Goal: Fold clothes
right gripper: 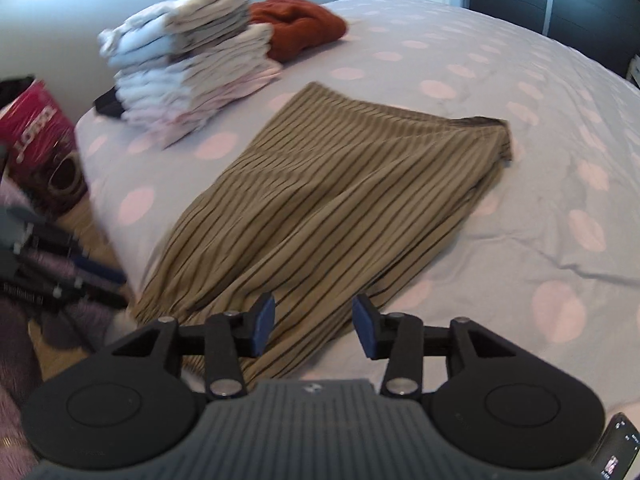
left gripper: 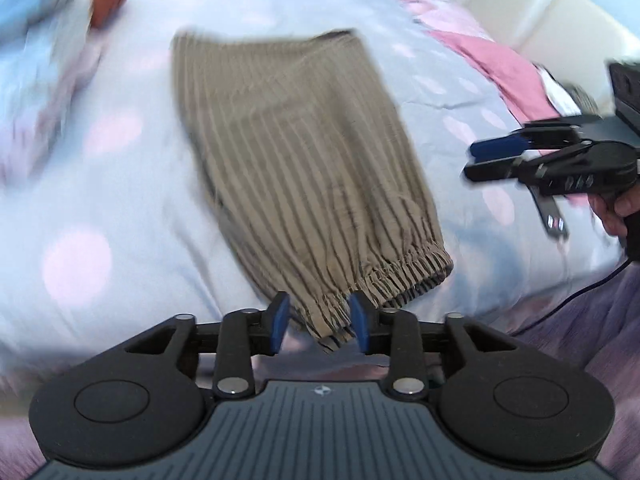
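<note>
Striped tan trousers point(right gripper: 332, 216) folded flat on the dotted bedspread point(right gripper: 520, 184), left gripper point(left gripper: 320, 322) jaws apart just above their elastic hem, right gripper point(right gripper: 314, 326) jaws apart over their near edge, holding nothing, stack of folded clothes point(right gripper: 192, 72) beyond the trousers

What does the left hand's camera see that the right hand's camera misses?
Only the left wrist view shows the pink cloth at the bed's far edge and the right gripper seen from the side, jaws apart.

Only the right wrist view shows the stack of folded clothes sharply and a red box beside the bed.

Both show the striped tan garment lying on the dotted bedspread and an orange garment.
</note>
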